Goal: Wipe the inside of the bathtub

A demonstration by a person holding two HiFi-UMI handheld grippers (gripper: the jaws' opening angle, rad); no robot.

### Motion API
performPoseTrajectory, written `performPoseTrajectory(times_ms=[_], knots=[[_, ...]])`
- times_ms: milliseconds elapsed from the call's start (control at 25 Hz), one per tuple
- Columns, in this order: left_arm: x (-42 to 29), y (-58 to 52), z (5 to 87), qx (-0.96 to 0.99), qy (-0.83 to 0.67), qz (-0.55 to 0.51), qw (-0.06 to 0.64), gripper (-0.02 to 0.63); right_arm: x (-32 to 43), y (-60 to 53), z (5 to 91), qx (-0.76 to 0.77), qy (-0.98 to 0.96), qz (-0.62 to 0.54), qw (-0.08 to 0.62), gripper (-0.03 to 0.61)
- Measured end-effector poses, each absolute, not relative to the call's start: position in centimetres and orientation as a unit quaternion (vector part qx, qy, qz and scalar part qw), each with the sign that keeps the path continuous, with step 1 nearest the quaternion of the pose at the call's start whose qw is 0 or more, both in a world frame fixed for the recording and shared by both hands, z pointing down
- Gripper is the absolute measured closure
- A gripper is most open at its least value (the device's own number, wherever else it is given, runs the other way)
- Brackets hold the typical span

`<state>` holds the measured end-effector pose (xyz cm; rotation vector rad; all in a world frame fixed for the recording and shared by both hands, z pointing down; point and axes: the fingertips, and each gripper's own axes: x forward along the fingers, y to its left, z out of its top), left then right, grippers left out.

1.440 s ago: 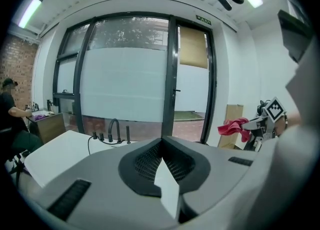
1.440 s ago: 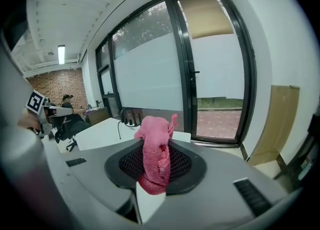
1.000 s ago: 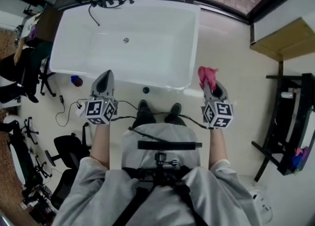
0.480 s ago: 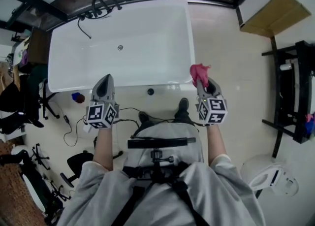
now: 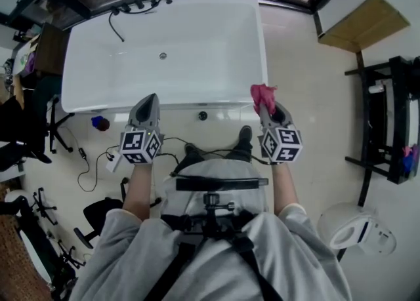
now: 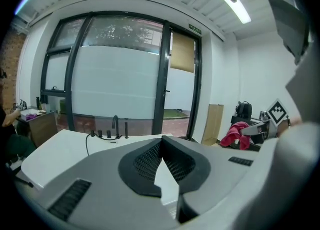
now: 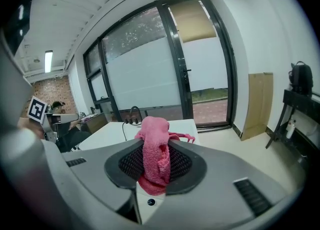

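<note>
Short of the bathtub [image 5: 197, 37], pre-wipe approach: R tool [image 5: 263, 107] clamps pink cloth [image 5: 262, 94], L tool [image 5: 147, 101] closed, empty; next prob. lower cloth inside.

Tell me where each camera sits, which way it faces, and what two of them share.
Head view: on the person's head, looking steeply down at the white rectangular bathtub; grey sleeves, left claw and right claw show.
Left gripper view: on the left claw, facing along its shut jaws across the bathtub toward the black-framed window.
Right gripper view: on the right claw, facing the same window, jaws shut on the pink terry cloth.
Shared: both gripper views show the black tub faucet.
</note>
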<state>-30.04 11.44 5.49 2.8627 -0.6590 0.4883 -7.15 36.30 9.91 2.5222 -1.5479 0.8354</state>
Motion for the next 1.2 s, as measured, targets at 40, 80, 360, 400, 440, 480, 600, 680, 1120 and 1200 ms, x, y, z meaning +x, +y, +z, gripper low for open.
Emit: performPoseTrajectory(times_ms=[40,80,360,400,440,480,600,680,1120,1200], knots=[[-30.5,11.6,5.4,0.958,-0.221,0.161,0.084,0.611,-7.5,36.2,9.8,0.820,-0.503,0.270,0.036,0.489],[-30.9,11.7,5.3,0.959,-0.221,0.159,0.085,0.611,-7.8,36.0,9.6,0.820,-0.504,0.268,0.038,0.489],[-33.2,12.7,4.5,0.962,-0.215,0.149,0.077,0.611,-10.3,35.9,8.7,0.822,-0.510,0.247,0.053,0.491],[-33.5,12.8,4.5,0.962,-0.215,0.149,0.077,0.611,-10.6,35.8,8.5,0.823,-0.510,0.245,0.054,0.491],[-33.8,12.9,4.4,0.963,-0.214,0.148,0.076,0.611,-10.9,35.7,8.4,0.823,-0.510,0.244,0.054,0.491],[-34.1,13.0,4.4,0.963,-0.214,0.146,0.076,0.611,-11.1,35.7,8.3,0.823,-0.510,0.243,0.055,0.491],[-34.4,13.0,4.2,0.963,-0.216,0.140,0.078,0.611,-11.3,35.6,7.9,0.823,-0.512,0.239,0.059,0.491],[-34.4,12.6,4.2,0.963,-0.218,0.137,0.082,0.611,-11.0,35.3,7.6,0.823,-0.513,0.236,0.063,0.491],[-34.5,13.7,4.3,0.965,-0.208,0.130,0.092,0.611,-11.6,36.4,7.5,0.824,-0.511,0.234,0.074,0.491],[-34.3,13.8,4.4,0.965,-0.208,0.132,0.092,0.611,-11.4,36.4,7.5,0.823,-0.512,0.234,0.076,0.491]])
